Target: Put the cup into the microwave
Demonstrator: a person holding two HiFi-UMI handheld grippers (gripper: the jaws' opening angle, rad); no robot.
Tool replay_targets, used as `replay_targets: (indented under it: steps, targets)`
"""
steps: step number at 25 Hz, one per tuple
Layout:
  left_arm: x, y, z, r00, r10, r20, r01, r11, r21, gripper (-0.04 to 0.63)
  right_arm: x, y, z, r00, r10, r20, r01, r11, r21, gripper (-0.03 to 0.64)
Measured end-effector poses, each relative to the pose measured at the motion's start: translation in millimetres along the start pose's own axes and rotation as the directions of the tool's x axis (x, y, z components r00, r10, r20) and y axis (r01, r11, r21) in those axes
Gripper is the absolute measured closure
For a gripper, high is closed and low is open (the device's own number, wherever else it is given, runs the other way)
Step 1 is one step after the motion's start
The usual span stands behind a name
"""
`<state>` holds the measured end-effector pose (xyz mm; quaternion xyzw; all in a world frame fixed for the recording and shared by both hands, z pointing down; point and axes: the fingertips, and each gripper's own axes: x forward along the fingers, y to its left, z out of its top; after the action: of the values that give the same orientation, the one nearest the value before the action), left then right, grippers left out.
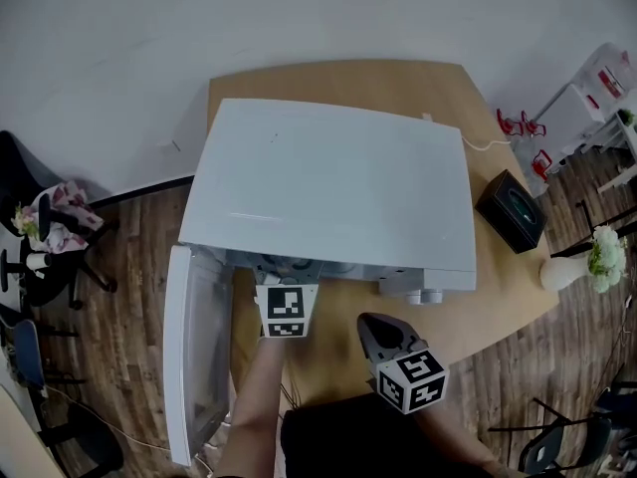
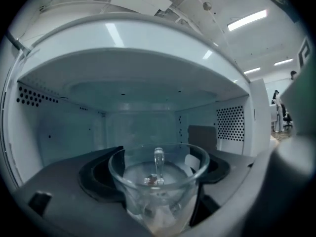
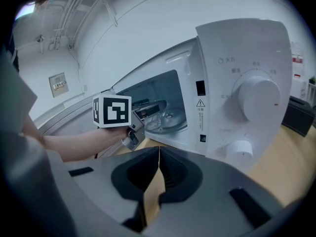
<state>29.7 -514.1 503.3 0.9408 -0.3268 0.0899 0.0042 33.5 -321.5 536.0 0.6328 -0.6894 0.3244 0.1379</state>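
Cup (image 2: pixel 159 189) of clear glass, upright, clamped at its sides between the dark pads (image 2: pixel 98 174) of the left gripper (image 2: pixel 158 172), just inside the open mouth of the microwave (image 1: pixel 328 182). Perforated walls to either side, cavity roof overhead. Resting on the cavity floor or hanging just above it: not to be told. Small brownish speck at its bottom, too blurred to name. Door (image 1: pixel 189 357) wide open at the left, reaching out past the table's (image 1: pixel 498 312) front-left corner. White microwave across the middle of the table, with two round knobs (image 3: pixel 256 97) on its right front panel. Right gripper (image 3: pixel 158 154) over the table's front edge, before that panel, well apart from the cup, jaws pressed together on nothing. Black box (image 1: pixel 513 210) at the table's right edge.
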Motion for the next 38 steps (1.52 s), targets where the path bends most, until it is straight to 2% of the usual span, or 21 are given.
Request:
replay_targets:
  steps: [14, 28, 34, 38]
  targets:
    - [16, 10, -7, 0.999, -0.012, 0.049, 0.011, 1.000, 0.020, 0.166, -7, -7, -16, 0.998, -0.054, -0.024, 0.054, 0.998, 0.015, 0.621]
    - [17, 6, -12, 0.999, -0.038, 0.025, 0.037, 0.998, 0.047, 0.164, -13, -1, -20, 0.998, -0.068, -0.012, 0.069, 0.997, 0.020, 0.621]
    - [15, 10, -9, 0.999, 0.010, 0.041, -0.011, 1.000, 0.020, 0.163, -19, -1, -22, 0.997, -0.078, -0.006, 0.078, 0.997, 0.022, 0.621]
    - [13, 9, -8, 0.999, 0.017, 0.039, -0.017, 1.000, 0.008, 0.161, -22, 0, -23, 0.997, -0.077, -0.002, 0.077, 0.997, 0.024, 0.621]
